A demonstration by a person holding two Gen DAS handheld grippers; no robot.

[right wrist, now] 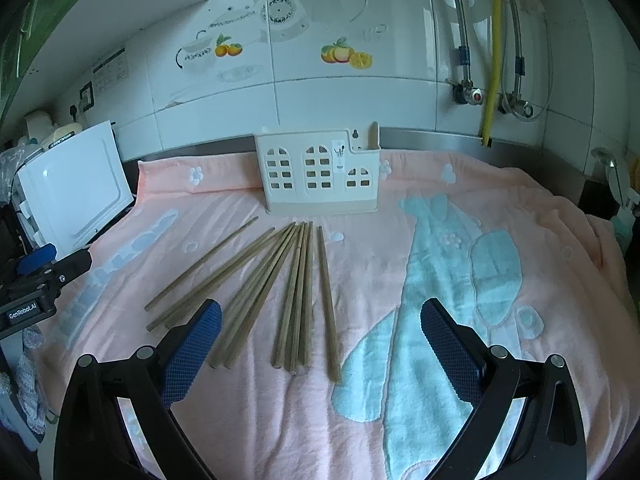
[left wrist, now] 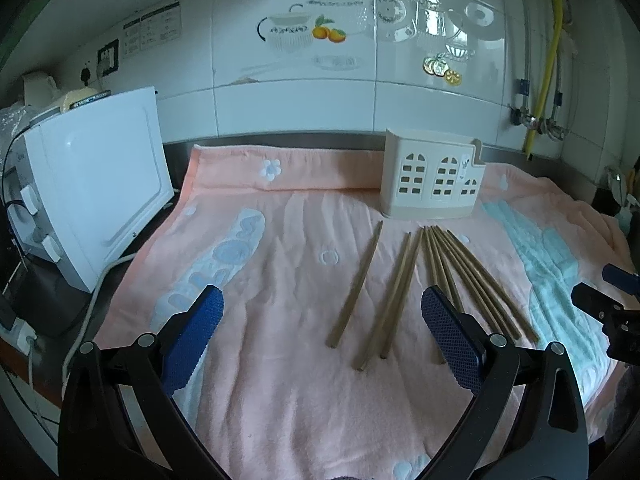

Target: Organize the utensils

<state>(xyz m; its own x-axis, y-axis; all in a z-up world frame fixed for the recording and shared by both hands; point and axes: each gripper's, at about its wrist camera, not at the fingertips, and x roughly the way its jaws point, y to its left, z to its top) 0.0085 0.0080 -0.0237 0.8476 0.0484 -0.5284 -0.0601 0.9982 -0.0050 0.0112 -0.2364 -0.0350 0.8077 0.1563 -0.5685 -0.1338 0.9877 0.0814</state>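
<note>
On the pink towel [right wrist: 400,200], chopsticks [right wrist: 296,296] partly hidden behind both empty, wide-apart claws [left wrist: 322,312] [right wrist: 320,320].

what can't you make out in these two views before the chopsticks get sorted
- Inside of the utensil holder: both views show only its front wall, so its contents and dividers are hidden.
- Exact chopstick count: sticks overlap; the left gripper finger covers some ends in the left wrist view.
- Label on the holder: too small to read.
- Wall notices: too small and blurred.
</note>
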